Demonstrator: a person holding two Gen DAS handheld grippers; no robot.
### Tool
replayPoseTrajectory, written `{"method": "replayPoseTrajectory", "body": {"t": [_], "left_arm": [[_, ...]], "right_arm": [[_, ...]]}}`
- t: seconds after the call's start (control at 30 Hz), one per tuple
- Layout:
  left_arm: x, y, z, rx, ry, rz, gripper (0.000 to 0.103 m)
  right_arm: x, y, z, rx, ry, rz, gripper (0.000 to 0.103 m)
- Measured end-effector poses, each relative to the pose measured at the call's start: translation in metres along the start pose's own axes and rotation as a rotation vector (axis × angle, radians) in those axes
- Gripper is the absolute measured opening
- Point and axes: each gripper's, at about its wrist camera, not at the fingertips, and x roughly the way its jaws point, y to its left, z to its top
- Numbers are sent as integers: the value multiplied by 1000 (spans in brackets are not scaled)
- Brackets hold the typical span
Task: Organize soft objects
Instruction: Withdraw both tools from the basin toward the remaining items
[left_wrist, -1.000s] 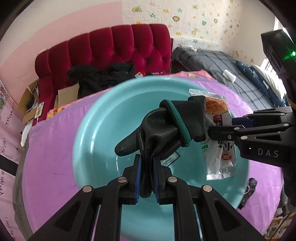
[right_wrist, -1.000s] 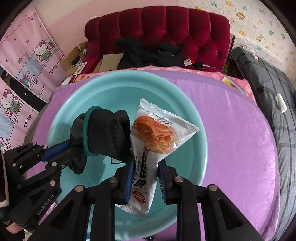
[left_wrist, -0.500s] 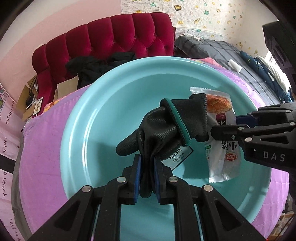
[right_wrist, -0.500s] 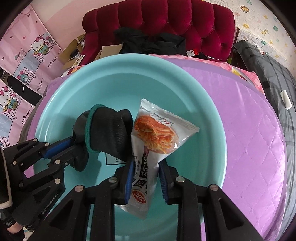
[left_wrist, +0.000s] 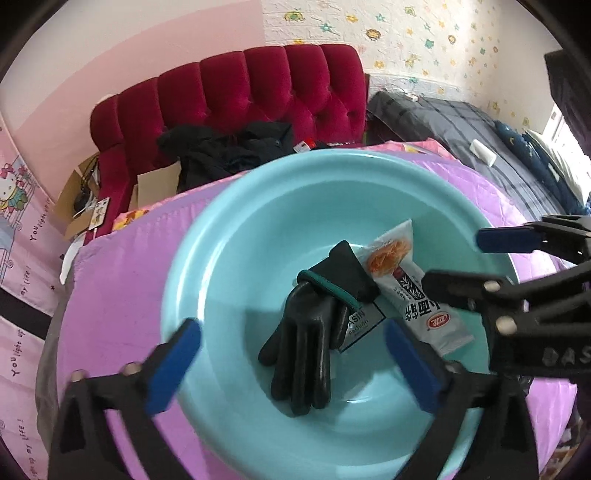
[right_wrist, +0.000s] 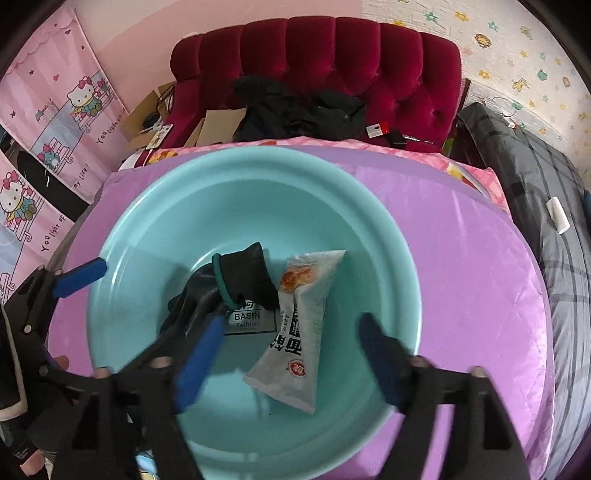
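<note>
One black glove (left_wrist: 310, 332); one snack packet (left_wrist: 410, 291); one teal basin (left_wrist: 207, 258); two tongs

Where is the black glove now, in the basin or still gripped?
In the basin: the black glove lies on the basin floor, left gripper open above it.

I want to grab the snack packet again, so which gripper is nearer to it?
Right. The right gripper is open around the snack packet; the left gripper is open around the black glove beside it.
</note>
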Motion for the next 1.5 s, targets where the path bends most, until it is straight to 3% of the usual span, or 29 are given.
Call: {"method": "replayPoseTrajectory", "body": {"t": [0.07, 0.13, 0.9, 1.5], "left_arm": [[-3, 1, 0, -9, -5, 3, 103], [-7, 3, -2, -23, -1, 5, 103], [-107, -8, -47, -60, -68, 36, 103], [-145, -1, -119, -91, -94, 87, 103]], "right_arm": [[-7, 0, -1, 3, -12, -8, 100], [-16, -1, -3, 14, -35, -21, 103], [-106, -10, -71, -18, -64, -50, 103], [-121, -21, -142, 0, -85, -45, 103]]}}
